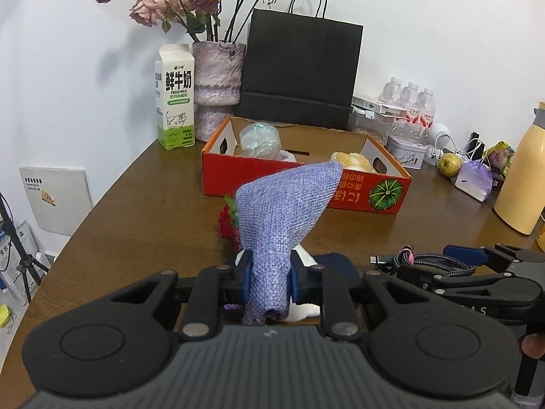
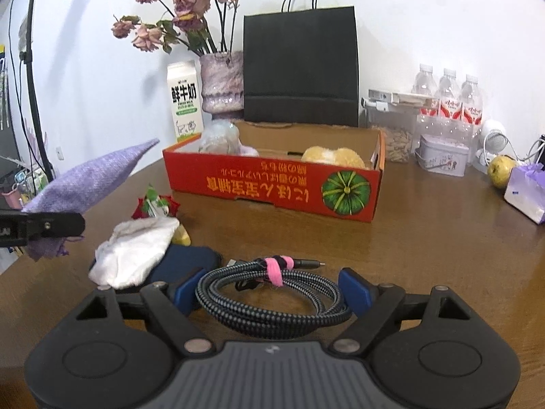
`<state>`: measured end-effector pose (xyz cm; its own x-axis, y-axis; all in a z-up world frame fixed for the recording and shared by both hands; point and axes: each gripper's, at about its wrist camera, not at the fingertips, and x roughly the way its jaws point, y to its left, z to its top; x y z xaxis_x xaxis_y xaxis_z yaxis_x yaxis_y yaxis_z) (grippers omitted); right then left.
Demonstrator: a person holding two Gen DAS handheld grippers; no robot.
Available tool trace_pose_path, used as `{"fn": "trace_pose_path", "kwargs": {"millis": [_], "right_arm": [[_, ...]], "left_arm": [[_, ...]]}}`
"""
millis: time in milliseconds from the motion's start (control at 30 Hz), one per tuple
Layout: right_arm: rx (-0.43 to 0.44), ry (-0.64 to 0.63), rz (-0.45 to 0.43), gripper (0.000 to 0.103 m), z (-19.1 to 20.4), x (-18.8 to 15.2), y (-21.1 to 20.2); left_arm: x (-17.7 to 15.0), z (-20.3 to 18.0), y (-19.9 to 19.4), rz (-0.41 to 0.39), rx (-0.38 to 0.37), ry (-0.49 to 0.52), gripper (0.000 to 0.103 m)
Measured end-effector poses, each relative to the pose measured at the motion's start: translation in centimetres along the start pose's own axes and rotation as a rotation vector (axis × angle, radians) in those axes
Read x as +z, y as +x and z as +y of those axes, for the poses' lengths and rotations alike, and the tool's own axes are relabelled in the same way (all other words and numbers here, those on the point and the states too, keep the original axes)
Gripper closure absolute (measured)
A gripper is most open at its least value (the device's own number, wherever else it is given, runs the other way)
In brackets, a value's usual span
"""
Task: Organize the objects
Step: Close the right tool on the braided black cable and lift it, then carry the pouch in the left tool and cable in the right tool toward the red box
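The left gripper (image 1: 271,274) has its jaws clamped on a purple woven cloth pouch (image 1: 284,214), squeezing its lower part so the pointed upper end sticks up toward the red cardboard box (image 1: 306,184). From the right wrist view the pouch is raised above the table (image 2: 425,238), in front of the box and to its left.

The right gripper (image 2: 272,289) has its jaws spread wide, one blue pad on either side of a coiled braided cable (image 2: 272,303) bound with a pink tie (image 2: 277,267); whether the pads touch the coil cannot be told. The cable lies on the table in front of the box.

The box front carries a green pumpkin picture (image 2: 345,192) and upside-down yellow characters too small to read. Behind the box to its left stands a milk carton (image 1: 174,97) printed "鲜牛奶" and "FRESH MILK". In front of the box to its left lie a white cloth (image 2: 136,250), a dark blue item (image 2: 187,262) and a red strawberry-like item (image 2: 155,206).
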<state>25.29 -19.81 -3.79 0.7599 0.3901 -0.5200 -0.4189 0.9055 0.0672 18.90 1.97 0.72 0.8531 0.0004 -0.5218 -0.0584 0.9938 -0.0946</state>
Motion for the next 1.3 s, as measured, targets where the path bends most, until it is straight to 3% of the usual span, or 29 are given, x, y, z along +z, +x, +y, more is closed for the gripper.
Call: {"fn": "trace_pose_path", "kwargs": {"millis": [667, 1300], "right_arm": [[-0.011, -0.019, -0.110, 0.019, -0.5, 5.2, 0.3], [0.000, 0.025, -0.221, 0.019, -2.1, 11.4, 6.1]], "left_arm": [[5.6, -2.4, 3.6, -0.049, -0.009, 0.047, 0.082], [11.3, -2.8, 10.5, -0.101, -0.038, 0.014, 0.082]]}}
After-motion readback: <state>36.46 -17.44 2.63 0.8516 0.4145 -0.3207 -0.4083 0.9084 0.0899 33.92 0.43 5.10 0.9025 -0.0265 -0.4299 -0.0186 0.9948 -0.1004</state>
